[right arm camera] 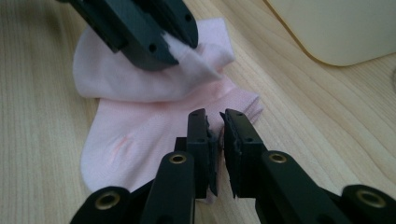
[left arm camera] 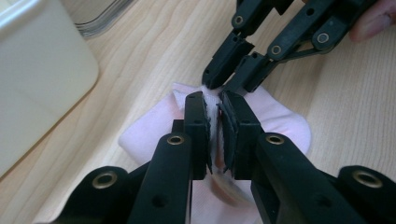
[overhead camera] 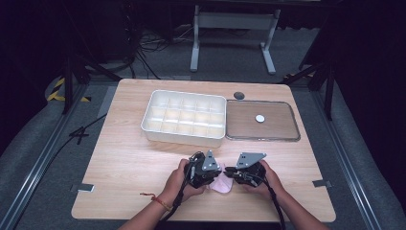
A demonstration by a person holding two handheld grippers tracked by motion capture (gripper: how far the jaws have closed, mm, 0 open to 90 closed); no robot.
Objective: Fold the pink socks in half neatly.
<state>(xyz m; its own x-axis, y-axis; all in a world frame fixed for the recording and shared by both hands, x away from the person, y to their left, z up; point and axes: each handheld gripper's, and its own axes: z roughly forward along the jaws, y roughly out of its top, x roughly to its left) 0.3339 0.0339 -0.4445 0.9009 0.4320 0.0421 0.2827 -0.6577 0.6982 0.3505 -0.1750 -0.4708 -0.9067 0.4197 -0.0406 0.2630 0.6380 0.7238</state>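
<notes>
From above, my two hands sit at the near edge of the pale wooden table (overhead camera: 124, 158), my left gripper (overhead camera: 203, 168) and right gripper (overhead camera: 245, 171) meeting over a small pink sock (overhead camera: 221, 185) that lies between them. Behind stand a white divided organiser box (overhead camera: 184, 117) and, just beside it on its right, its clear flat lid (overhead camera: 262, 120).

Along my left gripper (left arm camera: 214, 105), the jaws are pressed together on a raised fold of the sock (left arm camera: 280, 122) — thin white-pink knit pinched up between the pads. My right gripper (left arm camera: 219, 80) comes in from the top, its tips touching the same ridge of cloth.

Along my right gripper (right arm camera: 213, 122), the jaws stand nearly together over the lower layer of the sock (right arm camera: 135, 140), with cloth seemingly nipped between them at the ribbed cuff edge; my left gripper (right arm camera: 180, 46) holds the upper flap lifted.

The sock looks light, limp and stretchy — I judge it will sag and slide rather than keep a shape, so an edge or the cuff, doubled, is the surest place to grip.
</notes>
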